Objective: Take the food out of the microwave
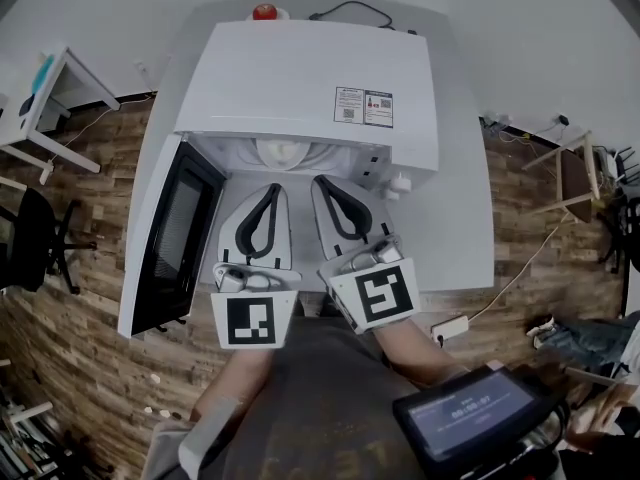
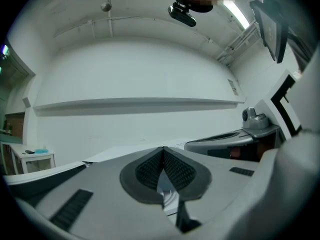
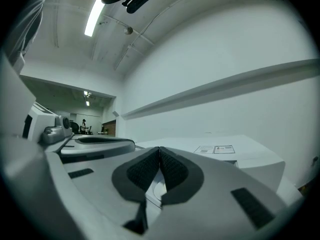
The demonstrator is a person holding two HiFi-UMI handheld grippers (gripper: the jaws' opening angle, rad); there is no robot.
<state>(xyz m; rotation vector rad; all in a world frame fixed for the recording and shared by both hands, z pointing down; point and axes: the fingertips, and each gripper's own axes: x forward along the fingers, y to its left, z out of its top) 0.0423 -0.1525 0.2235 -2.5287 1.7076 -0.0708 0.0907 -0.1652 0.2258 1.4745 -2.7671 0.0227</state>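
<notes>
In the head view the left gripper (image 1: 272,193) and right gripper (image 1: 325,183) point into the open microwave (image 1: 310,78), the bowl (image 1: 280,153) of food just beyond their tips; the left gripper view shows pads (image 2: 150,170) clenched on nothing, the right gripper view likewise, probably because neither has reached the bowl yet.

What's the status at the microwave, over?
Shut: left tongs, right tongs, both at the opening. White dish inside microwave. Door open, nothing in the way.
</notes>
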